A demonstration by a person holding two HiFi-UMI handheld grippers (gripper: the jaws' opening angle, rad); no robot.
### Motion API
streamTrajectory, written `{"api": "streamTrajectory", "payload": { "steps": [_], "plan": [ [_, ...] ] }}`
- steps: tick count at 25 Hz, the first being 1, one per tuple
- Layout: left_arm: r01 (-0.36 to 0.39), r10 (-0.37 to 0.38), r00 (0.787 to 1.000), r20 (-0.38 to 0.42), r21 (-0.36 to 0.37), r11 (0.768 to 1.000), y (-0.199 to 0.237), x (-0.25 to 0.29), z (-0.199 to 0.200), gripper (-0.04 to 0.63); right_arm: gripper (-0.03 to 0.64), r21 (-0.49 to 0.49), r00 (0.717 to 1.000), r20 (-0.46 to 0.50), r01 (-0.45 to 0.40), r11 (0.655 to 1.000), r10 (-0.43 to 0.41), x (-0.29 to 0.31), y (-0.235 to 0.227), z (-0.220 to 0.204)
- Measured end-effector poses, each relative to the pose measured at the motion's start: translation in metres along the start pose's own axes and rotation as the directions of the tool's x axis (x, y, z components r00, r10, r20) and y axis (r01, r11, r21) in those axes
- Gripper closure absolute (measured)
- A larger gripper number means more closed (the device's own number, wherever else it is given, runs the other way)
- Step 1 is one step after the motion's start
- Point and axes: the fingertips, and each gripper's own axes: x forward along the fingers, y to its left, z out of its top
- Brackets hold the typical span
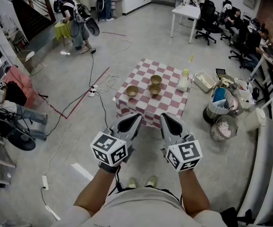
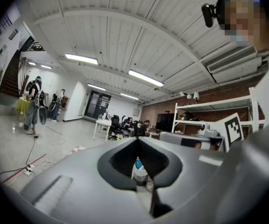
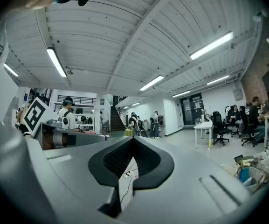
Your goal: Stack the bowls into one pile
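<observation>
Three bowls (image 1: pixel 132 91) (image 1: pixel 156 79) (image 1: pixel 155 89), all tan, sit unstacked on a small worktop (image 1: pixel 171 100) draped in a red-and-white checked cloth, which stands out on the grey floor well ahead of both grippers. One bowl lies alone toward the worktop's left side. The other two sit just beside each other nearer the middle, one behind the other; whether their rims touch cannot be told. A pale bottle with a yellow top (image 1: pixel 182 82) stands at the worktop's right edge. The left gripper (image 1: pixel 135 120) and the right gripper (image 1: pixel 167 120) are held side by side in the air in front of the person's chest, short of the worktop and touching nothing, their marker cubes facing up toward the head view. In the left gripper view the fingers are together at the tips with nothing clamped between them, and a blue-capped bottle (image 2: pixel 137 168) shows in the distance through the narrow slit below. In the right gripper view the fingers are likewise closed on nothing, with only floor and a trailing cable (image 3: pixel 123 190) seen through the slit. On the floor to the right of the worktop stand two wire bins (image 1: pixel 223 126), and a white desk (image 1: pixel 185 11) with office chairs lies farther back
</observation>
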Motion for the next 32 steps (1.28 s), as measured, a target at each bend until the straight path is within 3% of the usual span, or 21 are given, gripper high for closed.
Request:
{"api": "streamTrajectory", "payload": {
  "steps": [13, 21, 26, 32],
  "plan": [
    [0.002, -0.002, 1.0, -0.014, 0.001, 1.0, -0.018, 0.027, -0.013, 0.589, 0.606, 0.014, 1.0, -0.006, -0.03, 0.999, 0.03, -0.007, -0.023, -0.008],
    [-0.045, 0.045, 0.998, -0.043, 0.0, 0.999, -0.018, 0.034, -0.032, 0.589, 0.606, 0.023, 0.997, -0.014, -0.074, 0.997, 0.074, -0.015, -0.03, -0.025],
    [-0.076, 0.077, 0.996, -0.055, 0.015, 0.997, -0.002, 0.036, -0.04, 0.589, 0.606, 0.005, 0.998, -0.019, -0.053, 0.999, 0.053, -0.008, -0.041, -0.035],
    [-0.126, 0.124, 0.99, -0.066, -0.015, 0.992, 0.027, 0.038, -0.049, 0.589, 0.606, 0.015, 0.996, -0.079, -0.045, 0.999, 0.046, 0.013, -0.05, -0.056]
  ]
}}
